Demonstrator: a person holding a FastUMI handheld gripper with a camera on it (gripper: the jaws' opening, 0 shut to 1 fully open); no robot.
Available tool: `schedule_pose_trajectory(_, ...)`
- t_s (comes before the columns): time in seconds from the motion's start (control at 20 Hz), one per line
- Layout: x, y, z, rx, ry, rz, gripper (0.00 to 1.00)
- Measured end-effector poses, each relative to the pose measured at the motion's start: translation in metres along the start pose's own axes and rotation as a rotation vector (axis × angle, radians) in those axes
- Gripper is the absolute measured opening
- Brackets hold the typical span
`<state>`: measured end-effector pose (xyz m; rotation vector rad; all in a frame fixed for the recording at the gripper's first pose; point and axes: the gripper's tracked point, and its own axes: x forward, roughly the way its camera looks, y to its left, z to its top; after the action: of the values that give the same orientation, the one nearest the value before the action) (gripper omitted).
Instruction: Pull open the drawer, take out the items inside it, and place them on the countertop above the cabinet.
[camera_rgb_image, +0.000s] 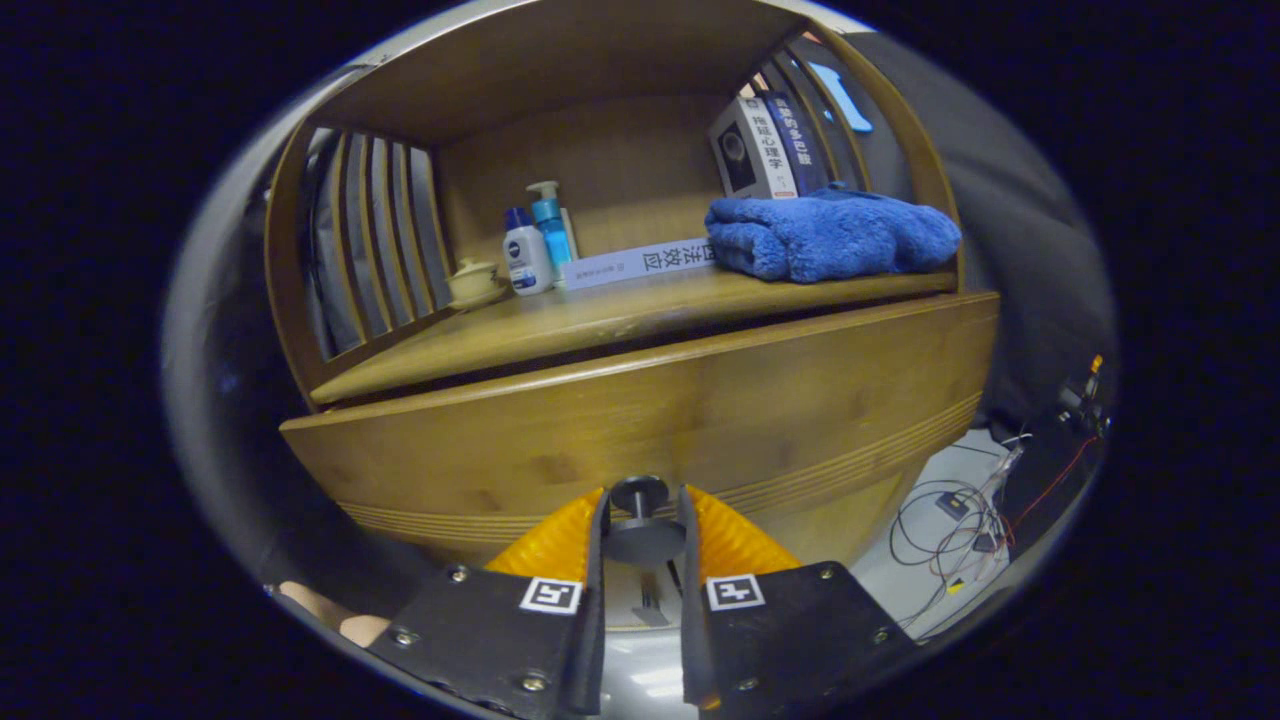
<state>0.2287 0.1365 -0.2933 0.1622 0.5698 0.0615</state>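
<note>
The tongs (640, 512) have 2 ribbed orange fingers (555, 540) on black plates, each plate carrying a small square black-and-white marker. They are closed in around the drawer knob (640, 515), a dark round knob with a flat disc head on a short stem; each finger lies against a side of it, so the knob is gripped between them.

The knob sits low on the drawer front (650, 420), a broad panel of warm, smooth bamboo-like wood with fine grooved lines running along its lower edge. A dark gap shows between the top of this panel and the worktop (560, 325) above it. What lies inside the drawer cannot be seen.

The worktop is the same wood, set inside a cabinet niche with slatted sides (375, 235). On it, from left to right, stand a small cream lidded cup (474, 283), a white bottle with a blue cap (526, 255), a blue pump bottle (550, 222) and a long white book (640, 264) lying flat. A fluffy blue towel (830, 238) is folded beside it, with 2 upright books (765, 145) leaning behind.

Right of the cabinet, tangled cables (965, 520) lie on a pale floor.
</note>
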Motion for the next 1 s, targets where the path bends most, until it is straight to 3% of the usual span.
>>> schedule_pose_trajectory(0.45,-0.097,-0.020,-0.047,-0.024,0.064,-0.019,0.31)
schedule_pose_trajectory(0.8,-0.111,-0.015,-0.058,-0.027,0.092,-0.011,0.31)
schedule_pose_trajectory(0.95,-0.130,-0.015,-0.043,-0.007,0.086,0.018,0.46)
schedule_pose_trajectory(1.0,-0.140,-0.015,-0.029,0.001,0.062,0.019,0.46)
